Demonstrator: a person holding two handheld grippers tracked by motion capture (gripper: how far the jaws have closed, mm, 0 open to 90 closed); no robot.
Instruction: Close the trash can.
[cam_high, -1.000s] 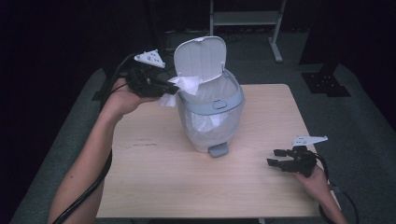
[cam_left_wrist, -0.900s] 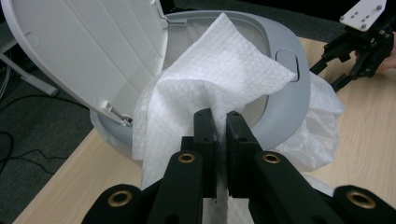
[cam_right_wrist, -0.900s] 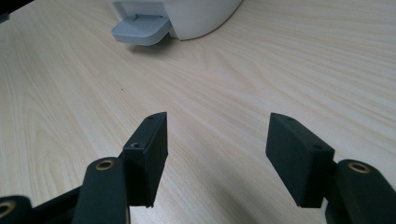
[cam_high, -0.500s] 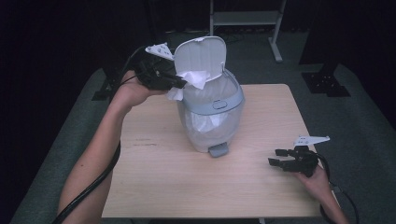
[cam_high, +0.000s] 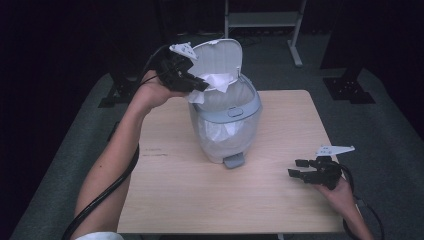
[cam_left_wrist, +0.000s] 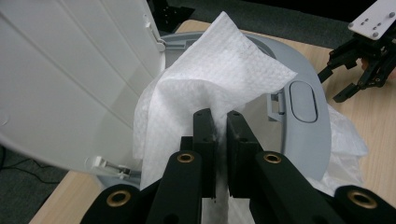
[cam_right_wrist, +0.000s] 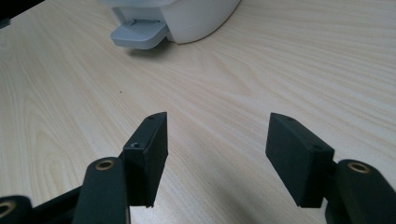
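**High view: left tool clamps tissue over open bin**

High view: left tool (cam_high: 199, 86) is up at the bin's (cam_high: 225, 127) top left, jaws shut on a white tissue (cam_high: 216, 84). Tissue sits over the bin mouth, just in front of the raised lid (cam_high: 217, 57), touching or nearly touching it. Can't tell which.

Left gripper view: the tool's (cam_left_wrist: 220, 122) jaws are pinched together on the tissue (cam_left_wrist: 210, 88), with a thin strip of paper between the pads. Tissue's long axis runs up and away from the jaws. Its far corner points up past the grey rim (cam_left_wrist: 299, 70), and the lower part hangs down behind the jaws on the lid (cam_left_wrist: 70, 79) side. Sheet is creased, not flat.

Bin stands upright mid-desk (cam_high: 210, 200), lid hinged open at the back, pedal (cam_high: 234, 160) facing the person. White liner (cam_left_wrist: 345, 140) spills over the rim on the far side.

Right tool (cam_high: 300, 169) rests low at the desk's right front edge, well apart from the bin. In the right gripper view its (cam_right_wrist: 217, 158) jaws stand wide apart with nothing between them, only bare desk (cam_right_wrist: 280, 70). It points toward the pedal (cam_right_wrist: 140, 33) and the bin base (cam_right_wrist: 196, 18).
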